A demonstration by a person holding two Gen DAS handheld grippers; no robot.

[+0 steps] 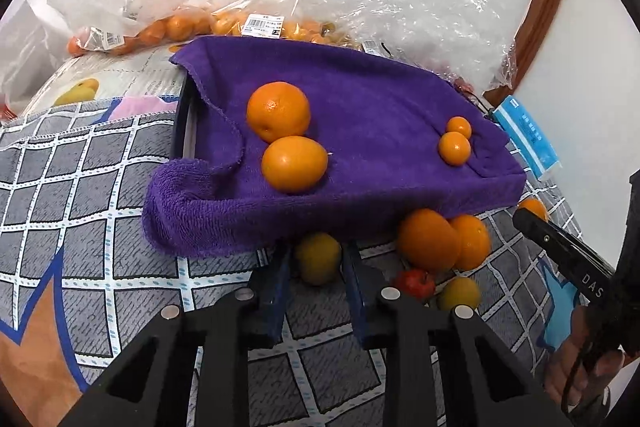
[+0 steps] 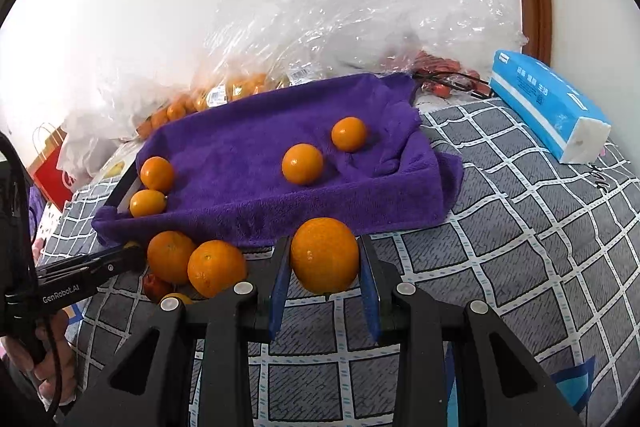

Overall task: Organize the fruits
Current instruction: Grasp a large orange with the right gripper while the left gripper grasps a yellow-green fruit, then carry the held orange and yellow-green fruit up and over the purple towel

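A tray draped with a purple towel (image 1: 360, 99) (image 2: 248, 147) holds two large oranges (image 1: 278, 111) (image 1: 294, 163) on one side and two small ones (image 1: 454, 147) (image 1: 459, 127) on the other. My left gripper (image 1: 316, 259) straddles a yellow-green fruit (image 1: 318, 263) on the bedspread; its jaws stand close on both sides, contact unclear. My right gripper (image 2: 325, 259) has its jaws against both sides of a large orange (image 2: 325, 255) in front of the tray. Two more oranges (image 2: 172, 257) (image 2: 216, 267), a small red fruit (image 1: 414, 283) and another yellow one (image 1: 458, 293) lie between the grippers.
Clear plastic bags (image 1: 240, 23) of small oranges lie behind the tray against the wall. A blue tissue pack (image 2: 548, 107) lies right of the tray. A red paper bag (image 2: 50, 163) stands at the far left. The checked grey bedspread (image 2: 520, 247) covers the surface.
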